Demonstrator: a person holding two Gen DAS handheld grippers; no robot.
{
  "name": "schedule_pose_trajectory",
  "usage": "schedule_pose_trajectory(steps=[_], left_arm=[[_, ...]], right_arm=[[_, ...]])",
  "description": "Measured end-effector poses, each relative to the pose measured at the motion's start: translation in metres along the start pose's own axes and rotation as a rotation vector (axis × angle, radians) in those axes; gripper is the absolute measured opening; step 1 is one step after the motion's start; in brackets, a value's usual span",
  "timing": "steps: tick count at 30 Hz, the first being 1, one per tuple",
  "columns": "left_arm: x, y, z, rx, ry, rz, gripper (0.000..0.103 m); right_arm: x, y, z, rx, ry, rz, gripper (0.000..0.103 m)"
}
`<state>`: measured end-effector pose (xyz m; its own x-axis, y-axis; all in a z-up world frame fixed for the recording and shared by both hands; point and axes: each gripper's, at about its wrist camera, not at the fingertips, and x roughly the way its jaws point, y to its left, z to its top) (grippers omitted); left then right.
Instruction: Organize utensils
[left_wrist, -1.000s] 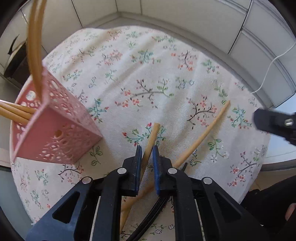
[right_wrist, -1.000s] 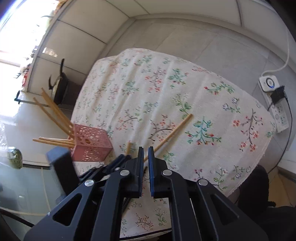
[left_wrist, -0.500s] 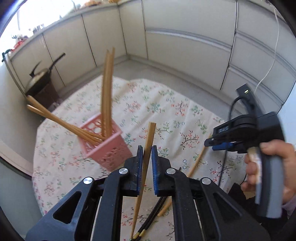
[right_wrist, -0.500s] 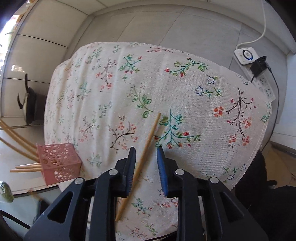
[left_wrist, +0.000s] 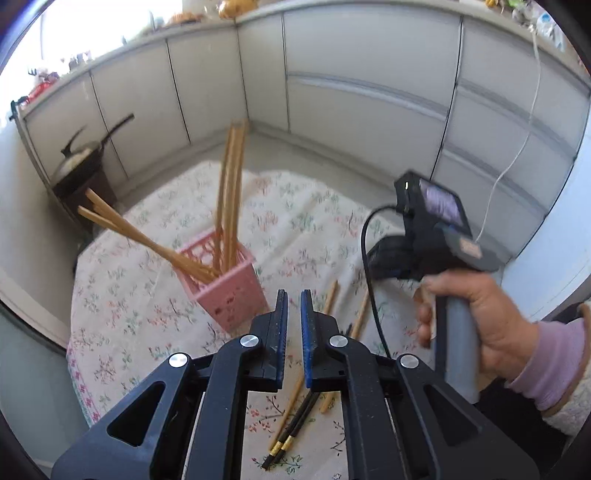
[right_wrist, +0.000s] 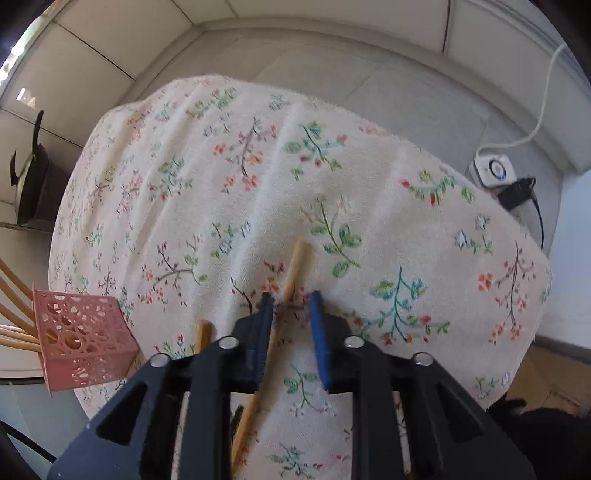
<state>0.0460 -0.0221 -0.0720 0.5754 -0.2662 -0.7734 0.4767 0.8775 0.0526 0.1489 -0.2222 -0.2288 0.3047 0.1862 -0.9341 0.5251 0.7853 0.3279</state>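
A pink perforated basket (left_wrist: 229, 291) (right_wrist: 81, 350) stands on the floral tablecloth (right_wrist: 258, 166) with several wooden chopsticks (left_wrist: 231, 192) leaning in it. My left gripper (left_wrist: 293, 295) hangs high above the table, shut, with only cloth showing in the narrow gap between its pads. Under it lie two wooden chopsticks (left_wrist: 330, 299) and a dark pair with gold bands (left_wrist: 295, 428). My right gripper (right_wrist: 291, 299) is down at the cloth and its jaws are closing. A wooden chopstick (right_wrist: 295, 266) lies between them against the left pad, and the right pad stands clear of it.
A person's hand (left_wrist: 480, 314) in a lilac sleeve holds the right gripper's handle. A pan (left_wrist: 85, 158) sits on a dark stand beyond the table's left side. A power strip (right_wrist: 495, 170) lies on the floor at the right. Another chopstick end (right_wrist: 203, 332) shows beside the right gripper.
The left gripper rose away from the table, and the chopstick it held is gone from its pads. The right gripper opened and sank over a chopstick on the cloth.
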Motion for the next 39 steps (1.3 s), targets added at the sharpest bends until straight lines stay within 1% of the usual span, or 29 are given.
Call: schedule_pose_trajectory(steps=[1,2,3,5,8,10,12,17,22,25,28,29,30,31,32,34,36,39], left_arm=[[0.010,-0.001,-0.001,0.004,0.042,-0.026,0.009],[0.019,-0.003,-0.001,0.006,0.069,-0.027,0.013],[0.029,-0.005,0.000,0.011,0.097,-0.025,0.024],[0.049,-0.010,0.000,0.026,0.161,-0.062,0.044],[0.080,-0.020,0.004,0.058,0.226,-0.046,0.044],[0.099,-0.023,0.008,0.054,0.255,-0.044,0.044],[0.115,-0.026,0.012,0.039,0.287,-0.059,0.044],[0.144,-0.032,0.017,0.014,0.361,-0.079,0.046],[0.171,-0.038,0.022,0.005,0.418,-0.072,0.046],[0.187,-0.042,0.027,0.012,0.443,-0.058,0.046],[0.205,-0.040,0.026,-0.007,0.493,-0.043,0.044],[0.205,-0.040,0.026,0.001,0.482,-0.039,0.041],[0.204,-0.041,0.027,0.007,0.478,-0.036,0.027],[0.203,-0.041,0.028,0.005,0.476,-0.048,0.019],[0.202,-0.040,0.028,0.002,0.472,-0.055,0.012],[0.199,-0.040,0.027,0.015,0.451,-0.039,0.011],[0.191,-0.040,0.026,0.046,0.413,-0.007,0.009],[0.164,-0.037,0.029,0.051,0.338,0.021,0.008]], right_arm=[[0.000,-0.002,0.000,0.004,0.005,0.023,0.008],[-0.001,-0.006,0.001,0.018,0.013,0.054,0.007],[-0.002,-0.009,0.001,0.032,0.012,0.083,0.006],[-0.012,-0.014,-0.002,0.041,-0.009,0.126,0.006],[-0.038,-0.019,-0.003,0.016,-0.056,0.184,0.006],[-0.055,-0.024,-0.005,0.002,-0.082,0.214,0.006],[-0.069,-0.028,-0.007,-0.013,-0.101,0.244,0.006],[-0.094,-0.034,-0.010,-0.060,-0.132,0.300,0.005],[-0.122,-0.041,-0.015,-0.105,-0.178,0.344,0.005],[-0.130,-0.040,-0.017,-0.134,-0.197,0.349,0.005],[-0.133,-0.041,-0.019,-0.148,-0.201,0.353,0.005],[-0.134,-0.042,-0.018,-0.150,-0.201,0.355,0.005],[-0.135,-0.042,-0.018,-0.153,-0.205,0.357,0.005],[-0.135,-0.041,-0.018,-0.155,-0.209,0.357,0.006],[-0.136,-0.040,-0.019,-0.158,-0.211,0.358,0.005],[-0.137,-0.039,-0.020,-0.164,-0.213,0.361,0.005],[-0.139,-0.037,-0.022,-0.170,-0.217,0.364,0.005],[-0.142,-0.036,-0.025,-0.174,-0.221,0.376,0.005]])
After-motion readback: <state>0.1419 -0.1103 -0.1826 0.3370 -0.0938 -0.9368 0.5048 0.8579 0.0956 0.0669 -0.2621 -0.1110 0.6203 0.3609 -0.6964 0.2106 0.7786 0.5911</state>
